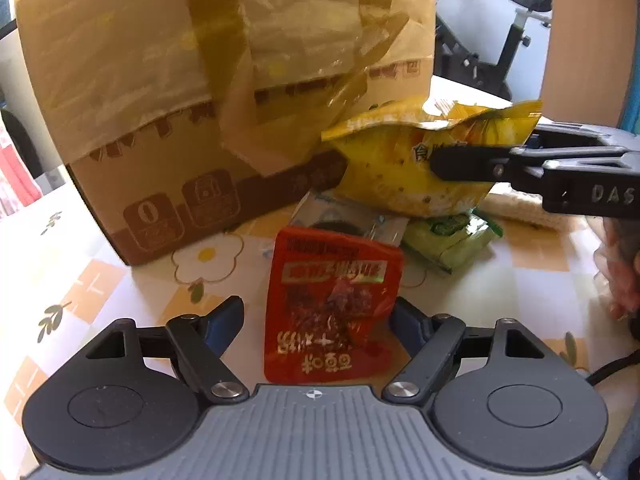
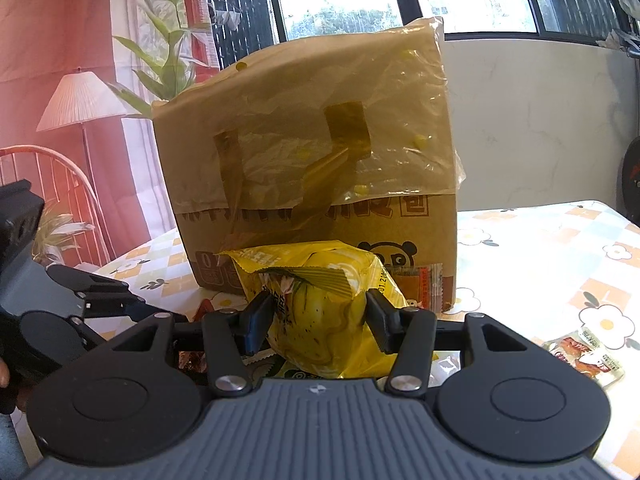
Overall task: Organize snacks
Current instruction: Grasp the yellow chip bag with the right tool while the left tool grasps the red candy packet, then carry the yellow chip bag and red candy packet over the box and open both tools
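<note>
A red snack packet [image 1: 332,308] lies on the flowered tablecloth [image 1: 80,280], between the spread fingers of my left gripper [image 1: 318,316]. The left pad stands clear of it and the right pad is at its edge, so this gripper is open. My right gripper [image 2: 318,308] is shut on a puffy yellow snack bag [image 2: 320,320] and holds it off the table in front of the cardboard box [image 2: 320,160]. In the left wrist view that yellow bag [image 1: 400,168] hangs at the right, with the right gripper [image 1: 436,166] reaching in from the side.
The tall cardboard box [image 1: 160,120], draped with a clear plastic bag, fills the back of the table. A green packet [image 1: 448,240] and a silvery packet [image 1: 352,220] lie beneath the yellow bag. Another small packet [image 2: 584,356] lies at the right. A hand [image 1: 624,280] shows at the edge.
</note>
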Action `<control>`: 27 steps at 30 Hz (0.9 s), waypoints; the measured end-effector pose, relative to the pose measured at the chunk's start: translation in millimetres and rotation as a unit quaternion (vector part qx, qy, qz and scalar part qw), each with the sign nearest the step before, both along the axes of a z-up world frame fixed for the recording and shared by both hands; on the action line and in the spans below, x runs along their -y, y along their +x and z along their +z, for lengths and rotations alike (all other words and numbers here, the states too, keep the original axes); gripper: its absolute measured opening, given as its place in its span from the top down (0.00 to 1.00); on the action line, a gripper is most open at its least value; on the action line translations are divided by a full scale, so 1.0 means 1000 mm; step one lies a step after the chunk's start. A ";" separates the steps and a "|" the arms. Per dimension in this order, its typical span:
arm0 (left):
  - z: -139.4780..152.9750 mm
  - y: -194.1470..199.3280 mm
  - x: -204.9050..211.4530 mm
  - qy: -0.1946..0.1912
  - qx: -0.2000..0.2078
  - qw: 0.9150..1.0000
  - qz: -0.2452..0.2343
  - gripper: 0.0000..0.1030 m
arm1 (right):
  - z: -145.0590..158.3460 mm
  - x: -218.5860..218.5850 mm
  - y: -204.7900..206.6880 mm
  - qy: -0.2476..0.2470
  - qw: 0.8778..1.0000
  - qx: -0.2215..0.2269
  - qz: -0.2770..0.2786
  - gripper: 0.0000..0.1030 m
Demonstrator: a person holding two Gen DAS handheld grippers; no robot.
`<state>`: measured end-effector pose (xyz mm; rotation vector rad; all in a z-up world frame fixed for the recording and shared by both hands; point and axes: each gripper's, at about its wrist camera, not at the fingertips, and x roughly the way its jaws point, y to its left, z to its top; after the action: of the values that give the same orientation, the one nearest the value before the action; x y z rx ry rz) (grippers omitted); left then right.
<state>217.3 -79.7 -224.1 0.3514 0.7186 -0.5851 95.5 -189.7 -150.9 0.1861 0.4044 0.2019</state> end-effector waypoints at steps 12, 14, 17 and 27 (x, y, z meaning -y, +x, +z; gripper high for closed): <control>0.006 -0.007 -0.019 -0.077 -0.027 0.995 0.054 0.57 | -0.001 0.000 0.000 0.000 1.000 -0.002 0.000 0.48; 0.004 -0.010 -0.025 -0.093 -0.027 0.993 0.066 0.58 | -0.001 -0.001 0.001 -0.002 1.000 -0.003 0.000 0.48; 0.002 -0.013 -0.029 -0.095 -0.024 0.992 0.074 0.58 | -0.001 -0.002 0.001 -0.004 1.000 -0.004 0.000 0.48; 0.013 -0.016 -0.044 -0.137 -0.018 0.984 0.108 0.59 | -0.001 -0.002 0.002 -0.005 1.000 -0.004 0.000 0.48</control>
<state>201.5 -36.0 -211.3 0.0066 0.6898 -0.4762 97.2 -187.7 -152.3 0.1776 0.4130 0.1999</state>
